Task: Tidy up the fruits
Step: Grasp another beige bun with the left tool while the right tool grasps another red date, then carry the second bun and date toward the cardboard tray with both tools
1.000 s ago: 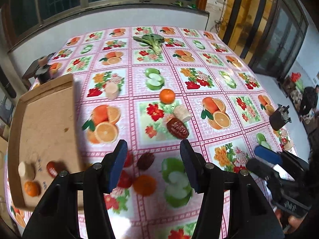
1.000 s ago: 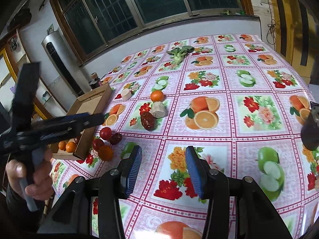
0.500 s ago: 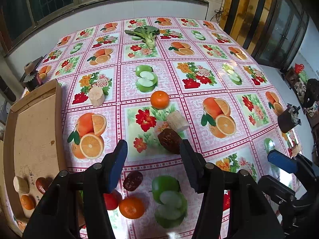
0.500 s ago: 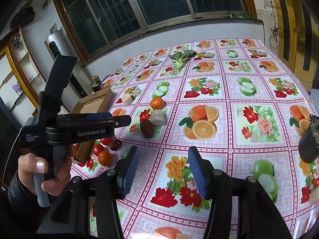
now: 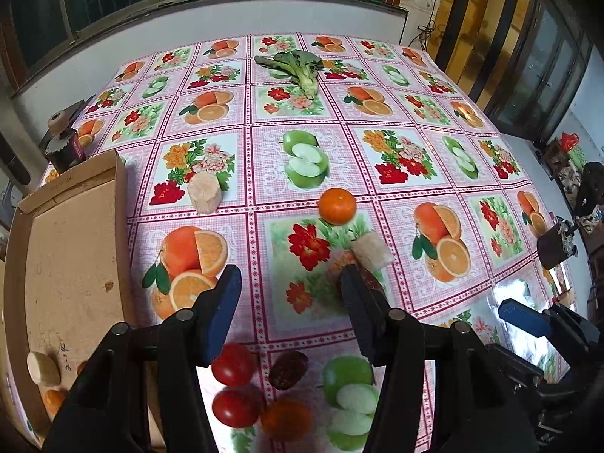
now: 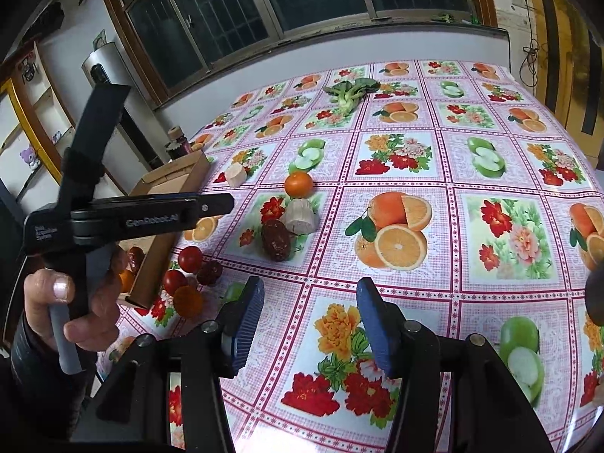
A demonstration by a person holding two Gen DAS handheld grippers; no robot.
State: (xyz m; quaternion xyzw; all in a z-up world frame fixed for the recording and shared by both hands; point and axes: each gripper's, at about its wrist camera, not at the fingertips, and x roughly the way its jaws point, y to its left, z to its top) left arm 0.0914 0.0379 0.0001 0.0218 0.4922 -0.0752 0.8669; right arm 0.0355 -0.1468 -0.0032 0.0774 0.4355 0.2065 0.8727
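Left wrist view: left gripper (image 5: 288, 292) hangs over the table (image 5: 411, 260), jaws spread, orange (image 5: 337, 205) lying ahead, cardboard tray (image 5: 64, 260) at left. Right wrist view: right gripper (image 6: 309, 315), jaws spread, empty; orange (image 6: 298, 184) sits mid-table.

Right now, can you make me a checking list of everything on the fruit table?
Surface: tablecloth printed with fruit and flowers.
Job's things: orange, dark date, two pale chunks, two tomatoes loose on the cloth; cardboard tray holds a few pieces.
Clutter: leafy green vegetable; dark jar behind the tray.
Grippers: left gripper open above the cloth; right gripper open, holding nothing.
Cables: wires on the far wall.
Surroundings: windows, shelves.
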